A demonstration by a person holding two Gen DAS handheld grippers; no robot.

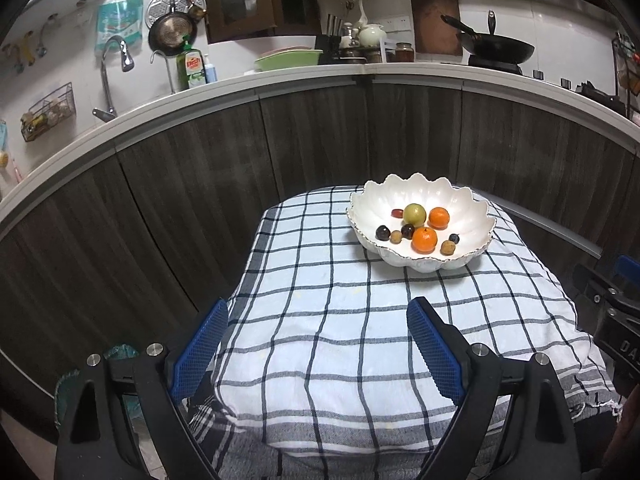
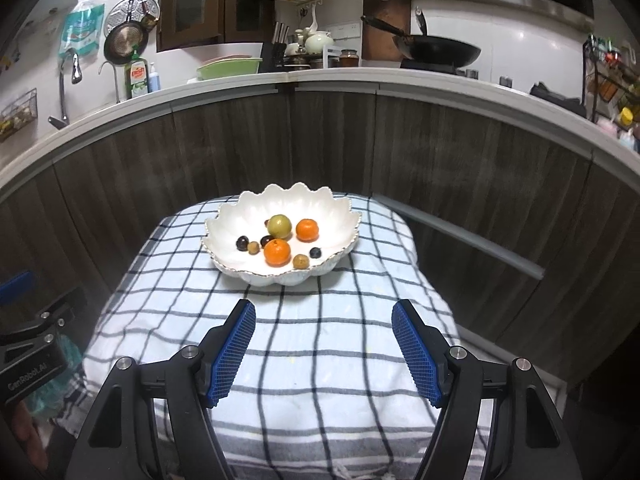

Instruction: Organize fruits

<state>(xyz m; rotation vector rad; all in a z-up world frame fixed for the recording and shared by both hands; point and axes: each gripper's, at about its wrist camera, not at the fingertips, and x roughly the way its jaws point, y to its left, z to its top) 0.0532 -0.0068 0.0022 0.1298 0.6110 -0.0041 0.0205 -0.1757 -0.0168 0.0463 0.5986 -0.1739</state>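
On the checked cloth (image 2: 320, 360), every fruit is already lying inside the bowl (image 2: 248, 212), while both grippers, left (image 1: 316, 348) and right (image 2: 324, 348), are hovering wide and empty short of the bowl, leaving seemingly nothing to gather.

Glossy ceramic bowl (image 1: 422, 266); woven checked cloth (image 1: 340, 320); matt woodgrain cabinet fronts (image 1: 200, 184).

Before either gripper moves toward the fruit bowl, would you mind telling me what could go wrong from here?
1. The white scalloped bowl sits on a loose checked cloth; a gripper dragging the fabric could shift it.
2. The small dark and brown fruits, like the one by the near orange, are round and crowded; a grab could roll neighbours or pinch two.
3. Both the left gripper and right gripper are open and aimed at the same bowl, so they might collide.
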